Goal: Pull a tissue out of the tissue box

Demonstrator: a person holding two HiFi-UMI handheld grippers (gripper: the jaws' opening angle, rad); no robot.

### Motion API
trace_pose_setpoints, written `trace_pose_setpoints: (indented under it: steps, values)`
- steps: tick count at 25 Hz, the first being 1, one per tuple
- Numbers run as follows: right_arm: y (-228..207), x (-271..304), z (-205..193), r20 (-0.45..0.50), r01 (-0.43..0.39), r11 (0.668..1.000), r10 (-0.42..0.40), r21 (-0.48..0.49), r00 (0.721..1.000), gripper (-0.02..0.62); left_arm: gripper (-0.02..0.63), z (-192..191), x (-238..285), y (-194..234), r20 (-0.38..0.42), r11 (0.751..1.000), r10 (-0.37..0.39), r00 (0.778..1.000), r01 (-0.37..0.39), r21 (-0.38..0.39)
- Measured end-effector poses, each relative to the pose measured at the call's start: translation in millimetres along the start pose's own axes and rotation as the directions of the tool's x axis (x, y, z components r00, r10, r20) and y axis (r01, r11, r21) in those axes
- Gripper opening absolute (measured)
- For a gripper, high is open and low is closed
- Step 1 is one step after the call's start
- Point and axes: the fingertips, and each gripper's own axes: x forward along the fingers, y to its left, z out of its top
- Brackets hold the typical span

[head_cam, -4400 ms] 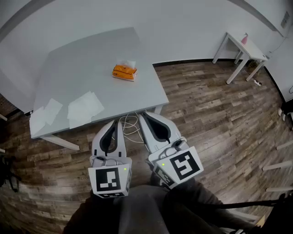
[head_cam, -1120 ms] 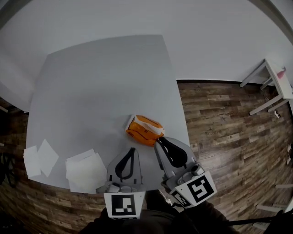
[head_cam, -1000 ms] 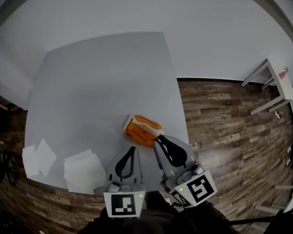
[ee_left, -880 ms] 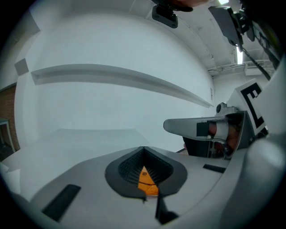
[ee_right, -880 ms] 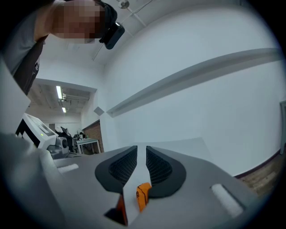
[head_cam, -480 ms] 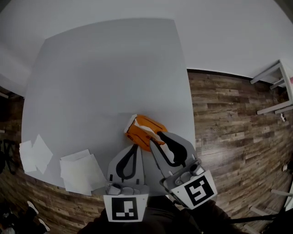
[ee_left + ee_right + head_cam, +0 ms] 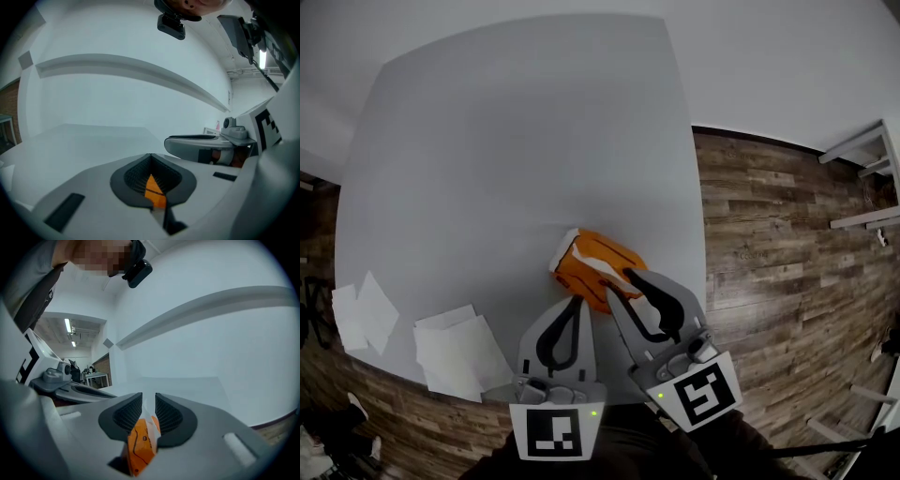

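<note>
An orange tissue pack (image 7: pixel 598 265) lies on the grey table (image 7: pixel 506 141) near its front right corner, with a white tissue (image 7: pixel 149 414) sticking up from its top. My right gripper (image 7: pixel 625 275) reaches over the pack's near end. Its jaws stand a little open (image 7: pixel 149 397), the tissue rising in the narrow gap between the pads above the pack (image 7: pixel 140 446). Just left of it, my left gripper (image 7: pixel 575 300) is shut (image 7: pixel 151 155) at the pack's near edge, holding nothing. A slice of the orange pack (image 7: pixel 152 190) shows behind its closed tips.
Loose white tissues lie in a pile (image 7: pixel 455 352) at the table's front left, with more (image 7: pixel 361 309) at the left corner. The table's right edge (image 7: pixel 698 234) drops to a wood floor (image 7: pixel 769 244). The other gripper shows at each gripper view's side (image 7: pixel 201 145) (image 7: pixel 75 387).
Over the frames both grippers came from off the table's front edge up to the pack. In the last half second the right one edged further over the pack's top.
</note>
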Motion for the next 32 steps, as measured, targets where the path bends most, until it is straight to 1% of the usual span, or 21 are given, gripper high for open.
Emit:
trace_pose_setpoints:
  steps: [7,12,15,17,18,19,20,32]
  values:
    - [-4.9,5.9,-22.7,-0.034,-0.013,1.0,0.014,0.023,0.999,0.058,0.0,-13.0,7.1,0.0,-0.026,1.0,0.003,1.0,-0.003,-0.006]
    - [-13.8,8.9,-33.0,-0.054,0.009,0.999,-0.007,0.031,0.999,0.058,0.0,-17.0,13.4,0.3,-0.04,1.0,0.01,0.999,-0.011,-0.019]
    - [-14.9,10.6,-37.3,-0.062,0.009,0.999,-0.007,0.032,0.998,0.058,0.0,-19.7,15.3,1.3,-0.046,1.0,0.01,0.999,-0.011,-0.021]
    - [-14.3,11.5,-39.8,-0.065,0.013,1.0,-0.011,0.027,0.998,0.055,0.0,-22.5,15.3,2.2,-0.048,1.0,0.008,0.999,-0.01,-0.025]
    - [-14.0,11.9,-40.8,-0.065,0.017,1.0,-0.015,0.022,0.998,0.039,0.0,-23.5,15.2,2.9,-0.048,1.0,0.008,0.999,-0.009,-0.026]
    - [-13.5,12.4,-41.4,-0.066,0.02,1.0,-0.019,0.017,0.998,0.012,0.0,-24.3,15.0,3.9,-0.048,1.0,0.007,0.999,-0.008,-0.023]
    - [-12.8,12.8,-41.7,-0.066,0.023,1.0,-0.022,0.014,0.998,0.005,0.0,-24.7,14.7,4.9,-0.047,1.0,0.006,0.999,-0.007,-0.019]
    - [-14.0,10.3,-26.4,-0.04,0.025,1.0,-0.025,0.008,0.999,0.003,0.0,-18.7,16.4,1.7,-0.037,1.0,-0.003,0.999,0.003,-0.022]
